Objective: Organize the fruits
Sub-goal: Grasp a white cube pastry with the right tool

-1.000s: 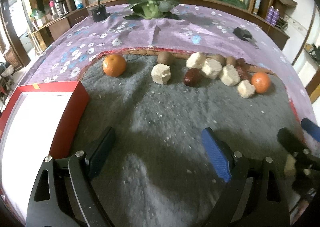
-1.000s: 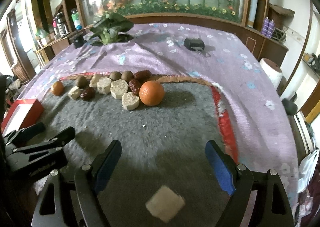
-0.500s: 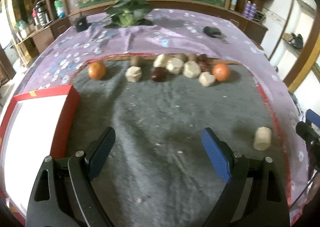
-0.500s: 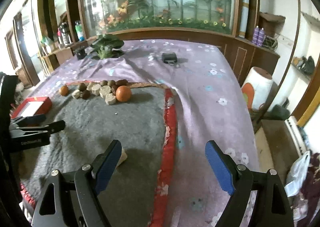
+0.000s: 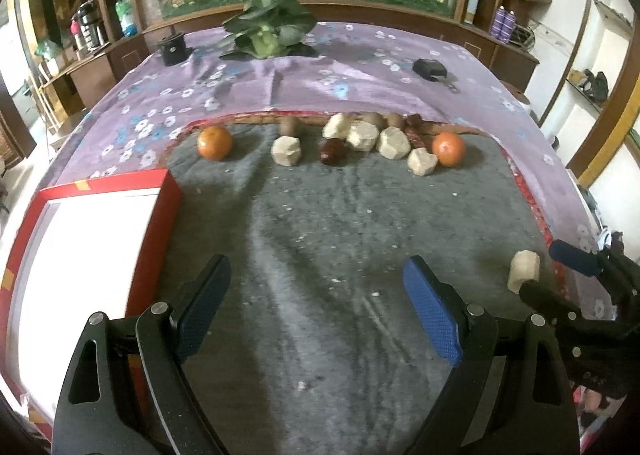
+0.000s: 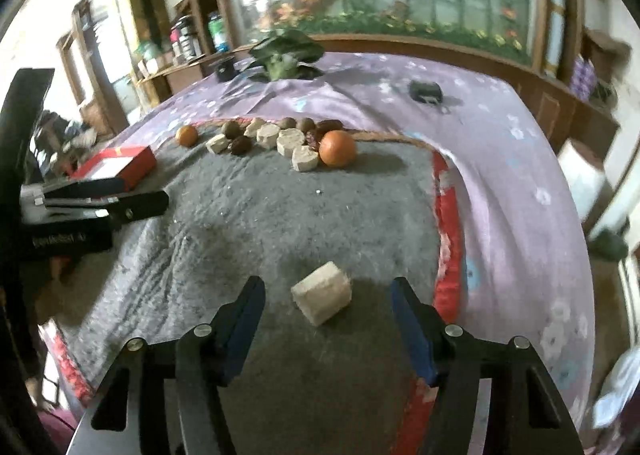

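Note:
A row of fruit lies at the far edge of the grey mat (image 5: pixel 320 223): two oranges (image 5: pixel 215 142) (image 5: pixel 448 149), several pale beige chunks (image 5: pixel 285 151), dark red dates (image 5: pixel 332 151) and brown kiwis. One loose beige chunk (image 6: pixel 322 292) (image 5: pixel 523 270) lies near the mat's right edge, between my right gripper's open fingers (image 6: pixel 328 319), untouched. My left gripper (image 5: pixel 316 311) is open and empty over the near middle of the mat. A red box with a white inside (image 5: pixel 76 255) (image 6: pixel 114 167) sits at the left.
The mat lies on a purple flowered cloth (image 5: pixel 280 75) with a red border (image 6: pixel 448 215). A leafy plant (image 5: pixel 266 33), a black cup (image 5: pixel 174 51) and a small black device (image 5: pixel 430 69) sit at the back. Cabinets ring the table.
My right gripper swung off to the right past the mat's edge, then came back left around the loose beige chunk. The left view pulled back, so the fruit row looks farther.

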{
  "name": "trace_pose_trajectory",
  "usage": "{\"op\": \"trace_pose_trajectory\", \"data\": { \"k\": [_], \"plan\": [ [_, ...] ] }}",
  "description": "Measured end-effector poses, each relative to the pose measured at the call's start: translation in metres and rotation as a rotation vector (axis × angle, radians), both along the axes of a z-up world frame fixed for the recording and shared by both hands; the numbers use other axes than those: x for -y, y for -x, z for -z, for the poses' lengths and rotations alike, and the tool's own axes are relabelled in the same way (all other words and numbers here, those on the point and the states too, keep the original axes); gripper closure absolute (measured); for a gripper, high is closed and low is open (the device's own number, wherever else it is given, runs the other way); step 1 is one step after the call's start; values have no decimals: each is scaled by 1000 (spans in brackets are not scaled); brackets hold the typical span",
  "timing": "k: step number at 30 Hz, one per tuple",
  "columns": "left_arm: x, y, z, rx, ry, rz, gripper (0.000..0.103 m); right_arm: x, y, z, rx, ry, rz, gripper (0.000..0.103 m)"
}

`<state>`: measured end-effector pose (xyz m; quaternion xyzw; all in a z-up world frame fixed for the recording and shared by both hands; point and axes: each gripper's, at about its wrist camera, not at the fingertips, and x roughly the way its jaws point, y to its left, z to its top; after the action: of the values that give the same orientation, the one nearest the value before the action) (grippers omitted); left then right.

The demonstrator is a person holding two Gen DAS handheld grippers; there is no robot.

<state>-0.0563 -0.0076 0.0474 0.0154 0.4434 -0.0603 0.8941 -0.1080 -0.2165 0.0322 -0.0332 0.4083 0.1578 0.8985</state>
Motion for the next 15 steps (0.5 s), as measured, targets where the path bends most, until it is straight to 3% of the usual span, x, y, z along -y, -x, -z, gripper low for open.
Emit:
{"op": "trace_pose_trajectory", "data": {
  "k": [3,5,7,8,15],
  "plan": [
    [-9,-2,0,-7,13,-19,15,-2,-8,5,-13,53,-61,40],
    [-15,-5,0,-14,25,-37,15,-3,-10,9,-10,73,-106,49],
    [-20,-9,0,-24,37,-52,15,-6,-12,13,-41,66,-166,67],
    [-22,-11,0,-28,42,-57,15,-8,-13,17,-49,71,-185,70],
    [-35,-27,-11,-38,52,-93,15,-9,-14,17,-22,49,-158,72]
  ]
}}
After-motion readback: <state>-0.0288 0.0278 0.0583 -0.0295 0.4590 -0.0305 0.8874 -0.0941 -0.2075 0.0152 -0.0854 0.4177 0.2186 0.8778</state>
